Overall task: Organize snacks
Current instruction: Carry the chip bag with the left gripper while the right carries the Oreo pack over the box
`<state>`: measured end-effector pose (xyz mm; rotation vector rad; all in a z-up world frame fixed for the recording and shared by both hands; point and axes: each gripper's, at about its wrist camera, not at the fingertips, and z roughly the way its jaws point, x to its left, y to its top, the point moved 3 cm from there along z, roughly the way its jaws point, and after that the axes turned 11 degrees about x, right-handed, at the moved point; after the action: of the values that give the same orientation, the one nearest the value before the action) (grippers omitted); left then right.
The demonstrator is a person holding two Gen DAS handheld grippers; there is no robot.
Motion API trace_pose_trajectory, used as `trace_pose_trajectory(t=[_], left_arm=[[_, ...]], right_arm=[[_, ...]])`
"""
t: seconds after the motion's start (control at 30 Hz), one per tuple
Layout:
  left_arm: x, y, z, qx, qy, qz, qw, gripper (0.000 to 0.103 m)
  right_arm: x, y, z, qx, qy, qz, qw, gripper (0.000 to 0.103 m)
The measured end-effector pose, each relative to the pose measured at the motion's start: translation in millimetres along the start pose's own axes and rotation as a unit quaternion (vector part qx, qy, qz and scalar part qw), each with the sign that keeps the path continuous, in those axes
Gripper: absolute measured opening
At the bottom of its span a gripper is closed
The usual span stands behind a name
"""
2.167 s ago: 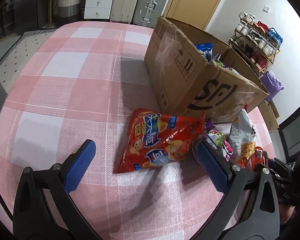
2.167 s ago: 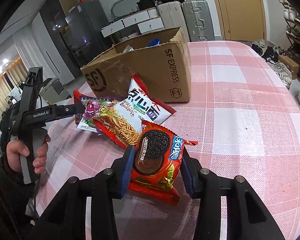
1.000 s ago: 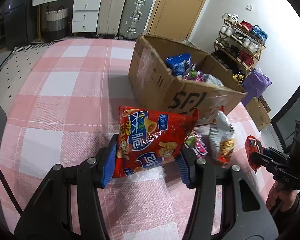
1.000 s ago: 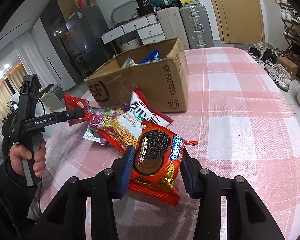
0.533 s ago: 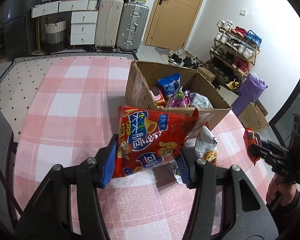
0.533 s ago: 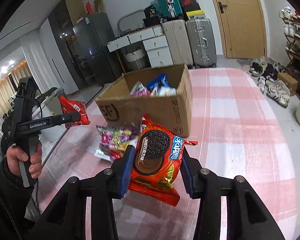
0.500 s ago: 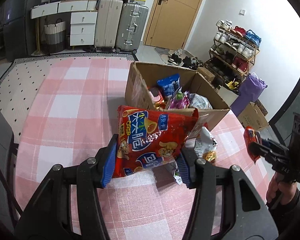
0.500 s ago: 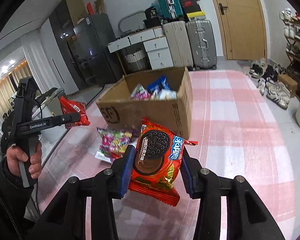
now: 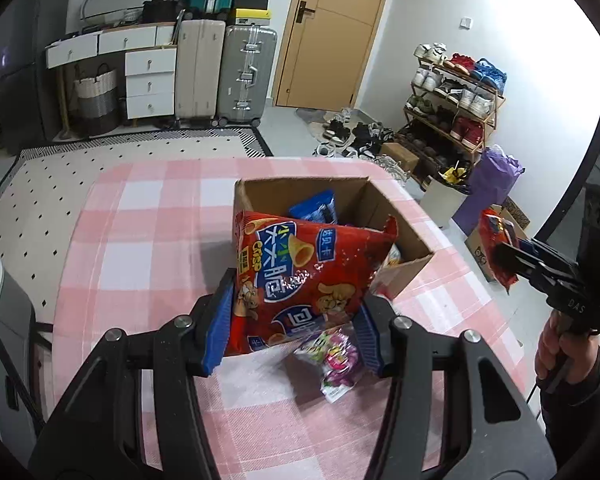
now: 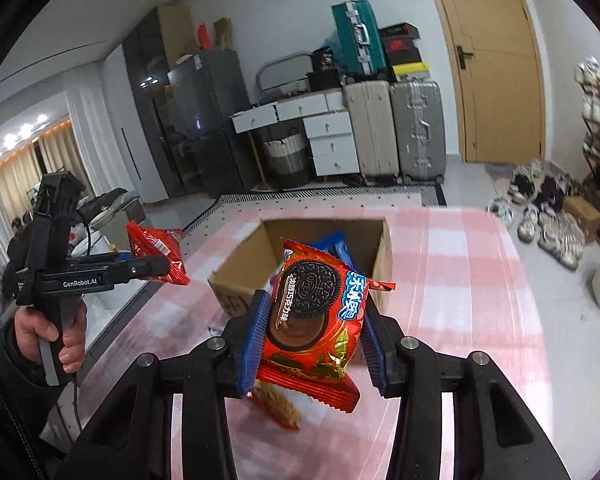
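My left gripper (image 9: 294, 326) is shut on a red crisp bag (image 9: 300, 276), held in the air in front of the open cardboard box (image 9: 408, 236). My right gripper (image 10: 314, 344) is shut on a red Oreo packet (image 10: 316, 312), also lifted, with the cardboard box (image 10: 236, 276) just behind it. Inside the box lies a blue packet (image 9: 314, 208) among other snacks. In the left wrist view the right gripper (image 9: 504, 252) shows at the right with its packet; in the right wrist view the left gripper (image 10: 156, 268) shows at the left with its bag.
A purple-green sweet packet (image 9: 336, 356) lies on the pink checked tablecloth (image 9: 140, 240) below the crisp bag. A noodle packet (image 10: 278, 404) peeks out under the Oreo packet. Suitcases (image 9: 244, 76), drawers and a shoe rack (image 9: 452, 96) stand beyond the table.
Both grippers have risen with their packets. The box now appears from above, its inside showing, and the table and loose snacks have dropped lower in view.
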<state>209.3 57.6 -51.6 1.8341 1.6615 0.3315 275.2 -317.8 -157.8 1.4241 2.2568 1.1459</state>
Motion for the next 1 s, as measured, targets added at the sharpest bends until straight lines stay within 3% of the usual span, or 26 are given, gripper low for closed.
trace_pose_trajectory(t=[0.4,0.7,1.0], left_arm=[[-36,48,-7,0.006,-0.025,0.020,0.9995,0.050],[-45,94,21,0.030,-0.018,0.012,0.9993,0.050],[-50,115,58,0.048,-0.013,0.020,0.9986,0.050]], right_arm=[[15,56,2,-0.009,0.025,-0.033,0.999,0.044],[14,99,21,-0.008,0.040,-0.040,0.998,0.044],[13,122,40,-0.003,0.044,-0.046,0.998,0.044]])
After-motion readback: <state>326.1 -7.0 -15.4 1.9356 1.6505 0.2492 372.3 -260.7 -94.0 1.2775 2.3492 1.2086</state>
